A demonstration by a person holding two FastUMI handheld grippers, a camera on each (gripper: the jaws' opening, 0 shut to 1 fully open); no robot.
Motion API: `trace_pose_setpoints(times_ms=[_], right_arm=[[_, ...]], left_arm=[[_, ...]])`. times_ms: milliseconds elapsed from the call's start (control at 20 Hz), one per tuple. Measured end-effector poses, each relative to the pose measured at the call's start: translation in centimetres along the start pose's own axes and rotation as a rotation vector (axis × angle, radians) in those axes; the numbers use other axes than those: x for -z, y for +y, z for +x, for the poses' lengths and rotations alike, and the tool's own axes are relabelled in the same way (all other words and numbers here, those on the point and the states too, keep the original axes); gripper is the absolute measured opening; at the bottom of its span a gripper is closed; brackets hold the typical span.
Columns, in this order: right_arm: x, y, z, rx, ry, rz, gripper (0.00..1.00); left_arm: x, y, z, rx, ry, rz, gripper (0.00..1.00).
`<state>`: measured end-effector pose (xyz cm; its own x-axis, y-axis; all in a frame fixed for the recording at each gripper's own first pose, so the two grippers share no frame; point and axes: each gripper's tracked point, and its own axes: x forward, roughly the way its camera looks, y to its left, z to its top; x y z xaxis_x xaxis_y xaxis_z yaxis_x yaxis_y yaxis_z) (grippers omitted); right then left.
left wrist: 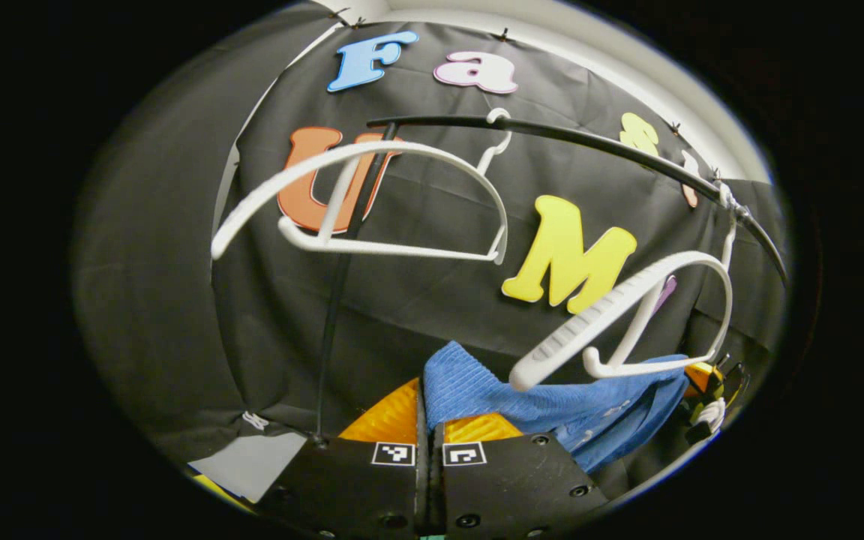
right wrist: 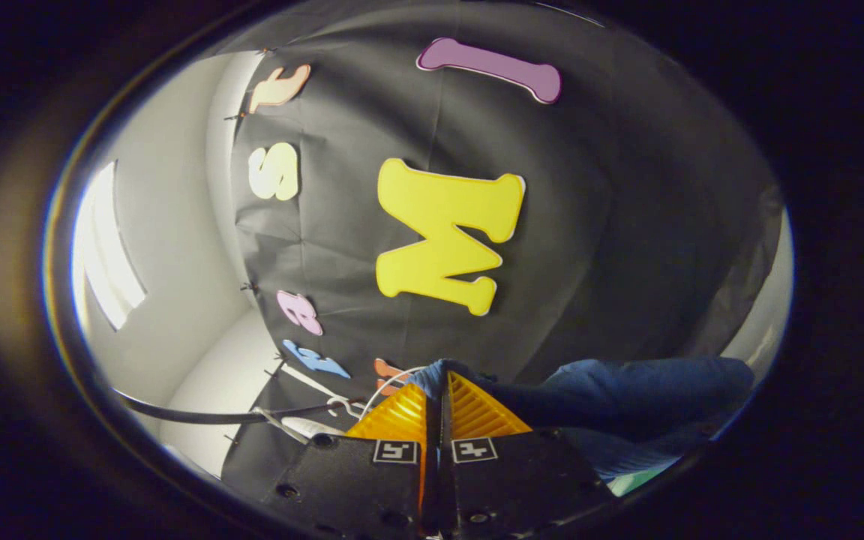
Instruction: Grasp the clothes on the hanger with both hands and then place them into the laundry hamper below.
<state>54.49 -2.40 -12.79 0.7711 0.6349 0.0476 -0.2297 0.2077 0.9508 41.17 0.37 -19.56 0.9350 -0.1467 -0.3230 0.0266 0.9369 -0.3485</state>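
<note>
Your blue shirt [left wrist: 552,405] is off the two white hangers [left wrist: 372,202], which dangle bare from the black rail [left wrist: 589,142]. It's stretched between your claws, left gripper [left wrist: 429,405] clamped tight on one end, right gripper [right wrist: 439,390] pinching the other.

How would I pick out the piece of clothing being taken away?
Find the black rail crossing the dark cloth wall, with two bare white hangers on it. Below them, the blue garment stretches between both tools: the one soft, crumpled thing there.
</note>
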Motion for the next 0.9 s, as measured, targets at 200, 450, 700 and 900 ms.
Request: trace_pose_setpoints(times_ms=[200, 450, 700, 900], right_arm=[[1.8, -1.7, -1.0, 0.044, 0.032, -0.025, 0.04], [3.9, -2.9, -2.1, 0.083, 0.061, -0.036, 0.04], [7.7, -3.3, -3.6, 0.128, 0.112, -0.113, 0.04], [12.1, -2.9, -4.5, 0.161, 0.178, -0.165, 0.04]], left_arm=[[2.8, 1.6, -0.5, -0.036, 0.042, -0.02, 0.0], [6.2, 2.6, -1.8, -0.065, 0.094, -0.038, 0.0], [8.1, 2.3, -3.5, -0.071, 0.121, -0.024, 0.04], [9.0, 0.7, -5.3, -0.051, 0.14, 0.022, 0.04]])
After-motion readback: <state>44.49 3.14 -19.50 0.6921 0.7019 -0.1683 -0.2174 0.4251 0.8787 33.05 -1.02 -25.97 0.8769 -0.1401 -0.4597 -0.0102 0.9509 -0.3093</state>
